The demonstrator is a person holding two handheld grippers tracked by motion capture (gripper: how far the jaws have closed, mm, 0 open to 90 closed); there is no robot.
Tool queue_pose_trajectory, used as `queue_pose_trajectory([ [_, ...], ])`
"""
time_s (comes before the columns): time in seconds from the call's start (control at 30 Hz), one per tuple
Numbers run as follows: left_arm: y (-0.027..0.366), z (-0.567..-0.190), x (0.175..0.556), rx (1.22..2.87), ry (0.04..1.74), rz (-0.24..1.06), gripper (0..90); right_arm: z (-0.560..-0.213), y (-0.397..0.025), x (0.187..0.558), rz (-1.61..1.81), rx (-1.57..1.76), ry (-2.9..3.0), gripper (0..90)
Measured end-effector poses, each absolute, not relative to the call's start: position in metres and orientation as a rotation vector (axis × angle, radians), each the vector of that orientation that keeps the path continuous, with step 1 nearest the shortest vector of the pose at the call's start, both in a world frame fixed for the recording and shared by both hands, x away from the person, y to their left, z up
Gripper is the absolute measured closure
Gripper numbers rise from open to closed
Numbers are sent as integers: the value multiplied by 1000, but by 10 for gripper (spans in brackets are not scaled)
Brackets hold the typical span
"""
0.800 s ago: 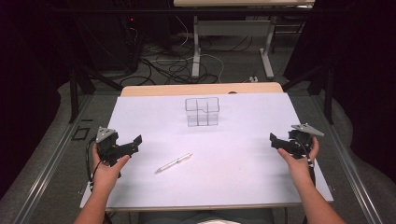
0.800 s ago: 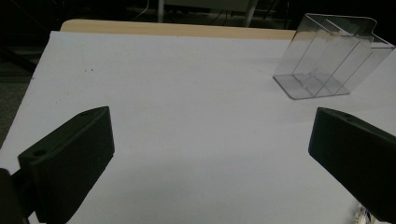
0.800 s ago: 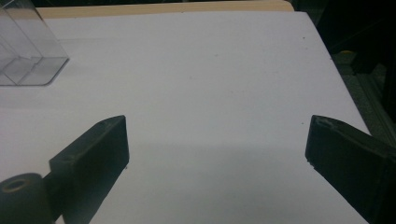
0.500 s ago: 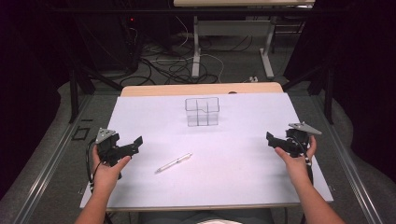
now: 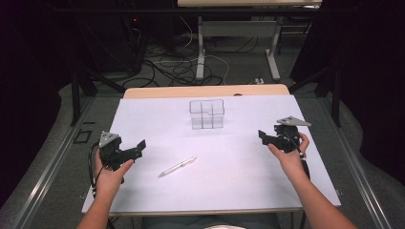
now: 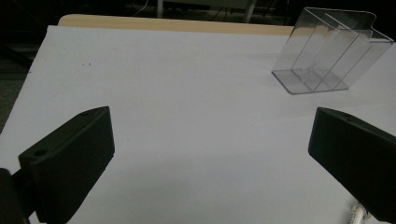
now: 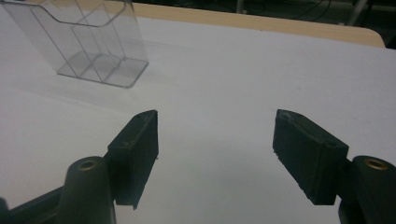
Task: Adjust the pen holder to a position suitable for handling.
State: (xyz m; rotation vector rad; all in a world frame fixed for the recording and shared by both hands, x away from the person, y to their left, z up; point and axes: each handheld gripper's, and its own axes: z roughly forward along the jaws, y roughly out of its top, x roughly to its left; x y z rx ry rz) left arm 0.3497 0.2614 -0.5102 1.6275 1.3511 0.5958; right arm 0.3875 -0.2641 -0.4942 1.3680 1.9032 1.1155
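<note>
A clear plastic divided holder (image 5: 206, 114) stands upright at the far middle of the white-covered table (image 5: 229, 186). A white pen (image 5: 177, 167) lies flat in front of it, left of centre. My left gripper (image 5: 138, 147) is held low at the table's left, open and empty, a short way left of the pen. In the left gripper view its jaws stand wide apart, with the holder (image 6: 327, 51) far right and the pen's tip (image 6: 357, 214) by the right jaw. At the right side my right gripper (image 5: 263, 137) is open and empty, with the holder (image 7: 88, 42) to its far left.
The wooden table edge (image 5: 205, 90) shows beyond the white sheet. Cables (image 5: 181, 67) and table legs (image 5: 273, 52) lie on the floor behind. Metal rails run along both sides of the table.
My right gripper has shifted slightly left, toward the table's middle. The left gripper, pen and holder have stayed where they were.
</note>
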Motion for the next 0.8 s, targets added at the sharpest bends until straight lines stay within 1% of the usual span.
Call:
queue_pose_trajectory([
  [0.23, 263, -513, 351, 1635, 1365, 595, 7, -474, -238, 400, 1079, 1269, 1985, 354],
  [0.33, 263, -512, 351, 1640, 1360, 599, 7, -462, -226, 405, 1064, 1220, 2035, 391],
  [0.5, 263, -514, 352, 1651, 1358, 598, 7, -448, -212, 413, 1022, 1182, 2085, 417],
  [0.8, 263, -514, 353, 1660, 1356, 592, 6, -425, -192, 424, 961, 1118, 2158, 432],
])
